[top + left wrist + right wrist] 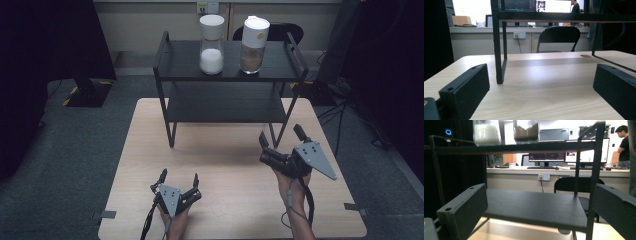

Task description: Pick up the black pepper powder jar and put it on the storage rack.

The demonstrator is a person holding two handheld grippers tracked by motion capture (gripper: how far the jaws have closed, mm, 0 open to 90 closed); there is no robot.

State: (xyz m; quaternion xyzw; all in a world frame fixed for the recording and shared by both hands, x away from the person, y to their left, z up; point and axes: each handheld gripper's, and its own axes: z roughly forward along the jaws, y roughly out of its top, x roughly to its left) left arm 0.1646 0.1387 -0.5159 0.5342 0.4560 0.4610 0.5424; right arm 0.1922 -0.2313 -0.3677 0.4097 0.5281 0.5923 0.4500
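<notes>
Two clear jars stand side by side on the top shelf of a black two-tier rack [230, 65] at the far edge of the worktop [225, 200]. The left jar [211, 45] has a white cap and holds a white powder in its lower part; the right jar [254, 46] has a white lid with a small yellow mark and holds a brown powder. They stand upright, close together but apart.

The right claw [282, 137] is the nearer one. It is raised off the worktop in front of the rack's right front leg, tilted up and pointing toward the rack, its jaws spread wide with nothing between them. In the right gripper view the lower shelf [534, 207] lies level with the jaws and both jars sit above, on the upper shelf.

The left claw [178, 178] sits low near the front edge of the worktop, well apart from the rack and jars, pointing forward. Its jaws are also spread apart and empty. In the left gripper view the rack's left front leg [498, 50] stands ahead between the jaws.

Each hand grips its claw from behind, forearms entering from the near edge.
</notes>
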